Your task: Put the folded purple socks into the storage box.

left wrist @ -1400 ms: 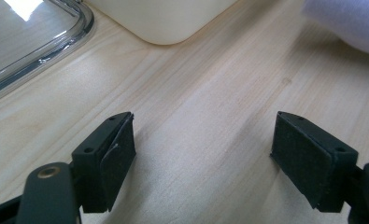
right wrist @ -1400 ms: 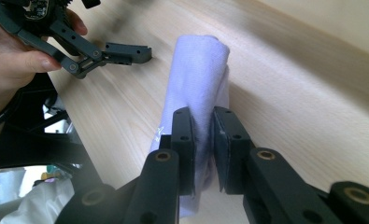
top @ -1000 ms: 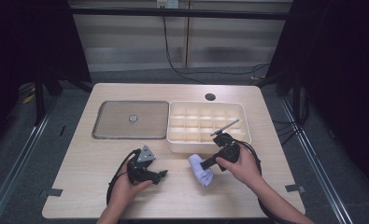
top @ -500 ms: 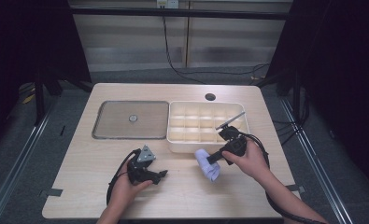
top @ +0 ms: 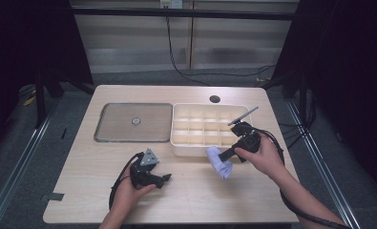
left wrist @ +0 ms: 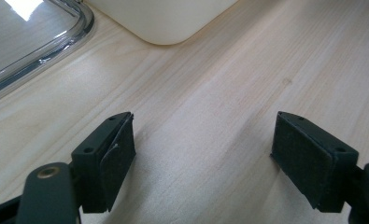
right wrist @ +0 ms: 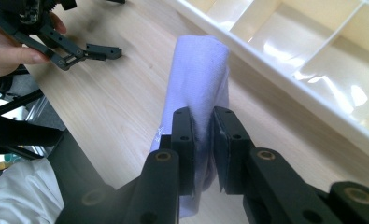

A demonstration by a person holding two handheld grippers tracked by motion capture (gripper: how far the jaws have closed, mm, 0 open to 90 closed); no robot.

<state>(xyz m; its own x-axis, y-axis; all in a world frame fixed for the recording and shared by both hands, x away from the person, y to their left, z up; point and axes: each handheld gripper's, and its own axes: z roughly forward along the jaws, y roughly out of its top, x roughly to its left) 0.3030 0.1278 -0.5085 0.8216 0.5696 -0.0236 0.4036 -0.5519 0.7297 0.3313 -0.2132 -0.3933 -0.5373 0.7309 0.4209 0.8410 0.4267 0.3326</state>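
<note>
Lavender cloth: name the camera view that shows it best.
The right gripper view: the lavender cloth looms close, pinched between the right hand-held gripper jaws. The high view shows it small beside the compartment tray.

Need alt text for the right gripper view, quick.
The right gripper pinches a folded pale lilac cloth between its black fingers, above a light wooden table. A cream divided tray lies at upper right; the left gripper, in a hand, at upper left.

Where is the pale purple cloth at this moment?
In the high view, the cloth hangs from the right gripper, just before the compartment box.
</note>
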